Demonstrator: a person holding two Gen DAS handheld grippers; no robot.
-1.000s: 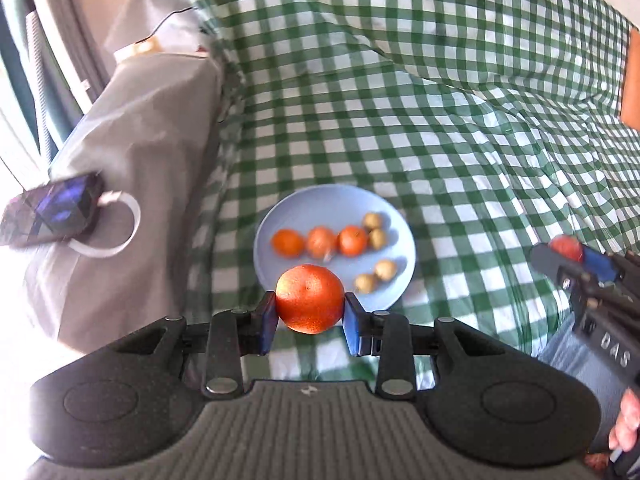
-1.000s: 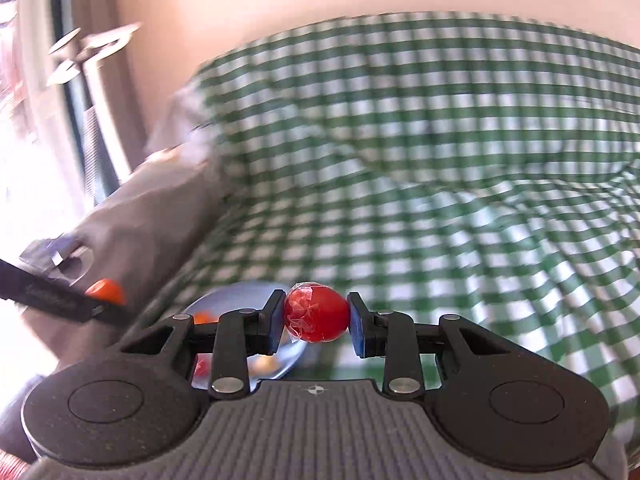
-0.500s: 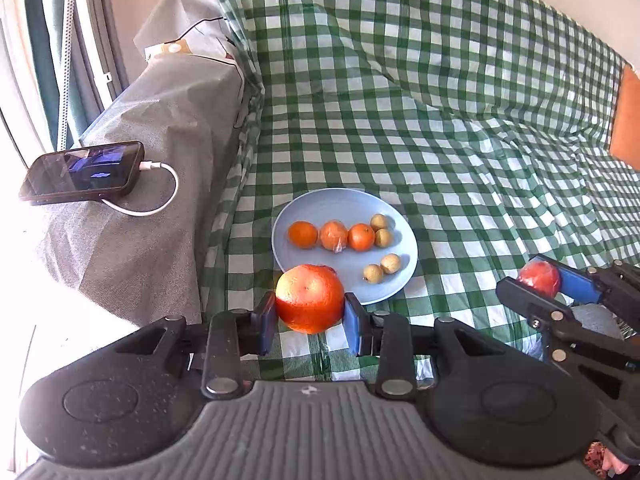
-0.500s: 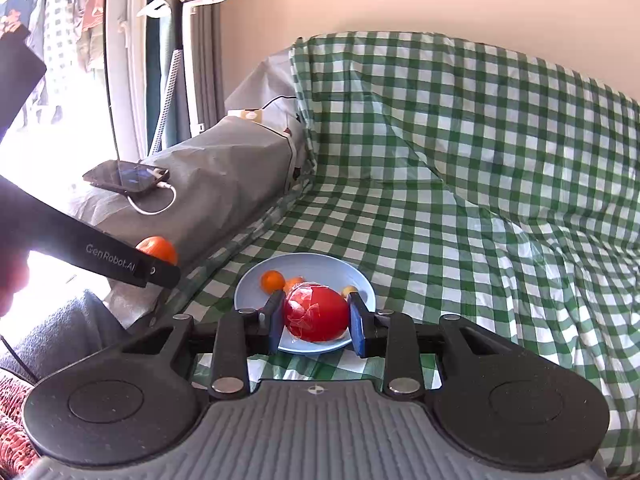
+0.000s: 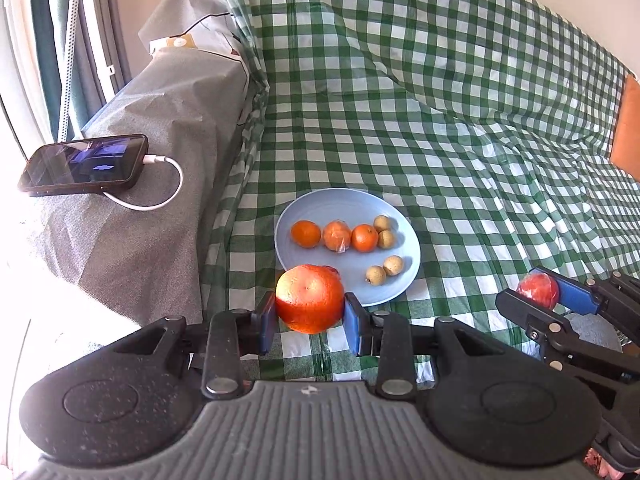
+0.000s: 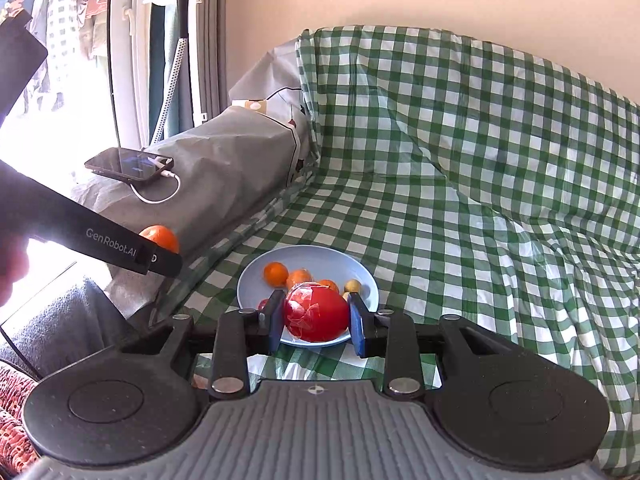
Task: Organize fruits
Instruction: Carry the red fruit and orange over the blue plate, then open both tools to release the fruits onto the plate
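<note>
Holding a big orange [image 5: 310, 298] pinched between its two pads, the left claw [image 5: 310, 316] sits low in the centre of the left wrist view, just short of the near rim of the blue plate [image 5: 320, 208]. The right claw [image 6: 316, 318] is clamped on a red fruit in clear wrap [image 6: 316, 312], low and central in its own view, in front of the same plate.

The plate lies on the green checked cloth [image 5: 440, 140], mid-frame, already carrying three small oranges [image 5: 336, 235] in a row and four small tan fruits [image 5: 384, 232] to their right. Free space looks to be mainly at the near edge.

Risks, as I judge them: both claws are heading for one small plate, so they could knock together. A round orange let go above the plate may roll off the shallow rim onto the cloth, or scatter the small fruits. The slick wrap could let the red fruit slip early. The cloth looks soft and creased, so a push on the rim might tip the plate
</note>
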